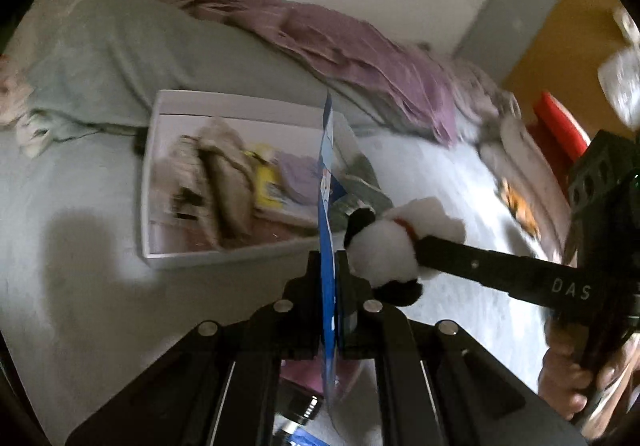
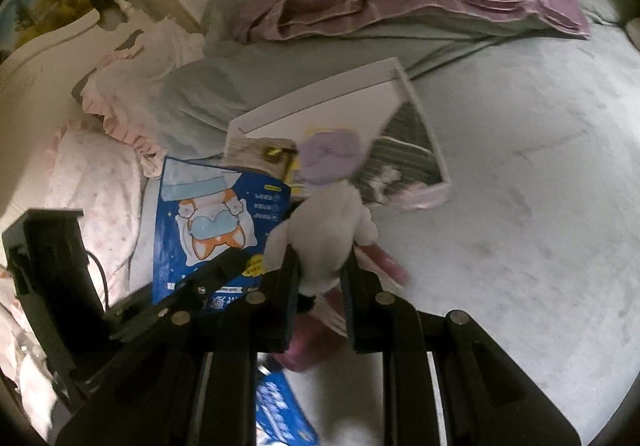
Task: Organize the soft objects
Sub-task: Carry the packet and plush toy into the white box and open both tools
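1. My left gripper [image 1: 329, 270] is clamped on the edge of a flat blue packet [image 1: 327, 214], held upright and seen edge-on in the left wrist view; the right wrist view shows its face, a cartoon corgi on blue [image 2: 216, 222].
2. My right gripper [image 2: 320, 278] is closed around a white plush toy [image 2: 324, 234] with black patches, squeezed between both fingers; in the left wrist view the toy [image 1: 384, 246] sits at 3 o'clock of the packet, touching it or nearly so.
3. A white open box [image 1: 156, 182] lies on the pale grey bedsheet [image 1: 80, 286] at 11 o'clock of my left gripper, just beyond the packet.
4. Inside the box are a beige striped cloth [image 1: 220, 182], something yellow [image 1: 268, 178], a folded lilac cloth [image 2: 332, 158] and a dark striped piece [image 2: 404, 150].
5. At 12 o'clock, beyond the box, a grey-green duvet [image 1: 132, 42] and a purple blanket [image 1: 352, 42] are heaped against the wall.
6. A pink-frilled pillow [image 2: 100, 182] rests at 9 o'clock in the right wrist view.
7. Both views are motion-blurred.
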{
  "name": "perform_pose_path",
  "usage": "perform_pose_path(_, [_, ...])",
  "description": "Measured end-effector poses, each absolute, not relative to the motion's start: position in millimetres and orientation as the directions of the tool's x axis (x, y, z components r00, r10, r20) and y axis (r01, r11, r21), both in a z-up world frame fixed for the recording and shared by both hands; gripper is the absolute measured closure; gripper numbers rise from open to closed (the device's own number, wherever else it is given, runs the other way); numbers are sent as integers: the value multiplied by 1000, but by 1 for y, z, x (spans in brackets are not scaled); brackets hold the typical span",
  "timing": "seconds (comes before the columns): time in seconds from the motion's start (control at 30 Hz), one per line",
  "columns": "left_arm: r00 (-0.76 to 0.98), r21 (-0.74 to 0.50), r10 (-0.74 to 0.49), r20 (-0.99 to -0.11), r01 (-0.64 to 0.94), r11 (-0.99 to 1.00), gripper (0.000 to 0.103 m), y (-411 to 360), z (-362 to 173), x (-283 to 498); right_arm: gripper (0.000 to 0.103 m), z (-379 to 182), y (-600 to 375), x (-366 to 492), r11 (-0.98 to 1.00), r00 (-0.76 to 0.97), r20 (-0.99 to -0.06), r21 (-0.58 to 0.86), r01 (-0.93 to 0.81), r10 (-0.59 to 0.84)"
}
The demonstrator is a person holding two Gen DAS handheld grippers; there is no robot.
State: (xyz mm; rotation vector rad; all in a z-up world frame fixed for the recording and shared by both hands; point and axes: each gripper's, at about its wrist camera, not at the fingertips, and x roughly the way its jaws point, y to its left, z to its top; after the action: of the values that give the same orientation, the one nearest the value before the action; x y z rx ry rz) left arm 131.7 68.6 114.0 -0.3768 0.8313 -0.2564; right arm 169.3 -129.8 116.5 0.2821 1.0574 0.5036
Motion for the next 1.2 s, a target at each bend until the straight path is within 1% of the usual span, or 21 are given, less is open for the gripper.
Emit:
perform_pose_path(0.1, [679,-455,-346,-647,20,890,99,85,112,133,81,119,-114,182,849,389,-754,458,-264,529])
perform_pose_path(0.17, [704,-475,-329,-629,-13,880,99,93,111,134,81,120,-106,191,832,383,-739,488,-264,555])
perform_pose_path(0.3, [746,-560,-346,-570,-44,827,99,108,104,139,81,119,-100,208,779,401,-670,574,-254,625])
perform_pose_path(0.4, [754,-575,-335,-565,-69,815,99,111,100,145,81,109,-108,217,731,441,-598,636,-247,669])
perform_pose_path(0.53, [749,-579,-340,-569,-70,812,99,107,102,158,81,100,-125,228,685,462,-539,685,-246,705])
perform_pose_path(0.63, [758,-562,-320,-569,-74,824,99,100,108,177,81,96,-139,236,693,510,-518,679,-244,687])
perform_pose_path(0.7, [741,-568,-332,-584,-81,819,99,95,107,197,81,91,-143,241,690,526,-506,682,-241,684])
perform_pose_path(0.73, [732,-570,-334,-593,-89,817,99,94,106,205,81,87,-144,244,696,539,-506,680,-231,673])
perform_pose_path(0.87, [689,-530,-312,-654,-123,839,99,86,97,241,81,77,-136,253,763,571,-561,616,-197,600])
perform_pose_path(1.03, [633,-510,-314,-708,-150,847,99,83,87,273,81,67,-142,264,806,621,-584,575,-139,523])
perform_pose_path(1.13, [606,-475,-277,-746,-192,859,99,85,80,289,81,63,-144,268,851,657,-609,517,-95,444])
perform_pose_path(1.2, [582,-431,-234,-779,-227,873,97,84,74,297,81,56,-145,273,846,648,-615,526,-89,450])
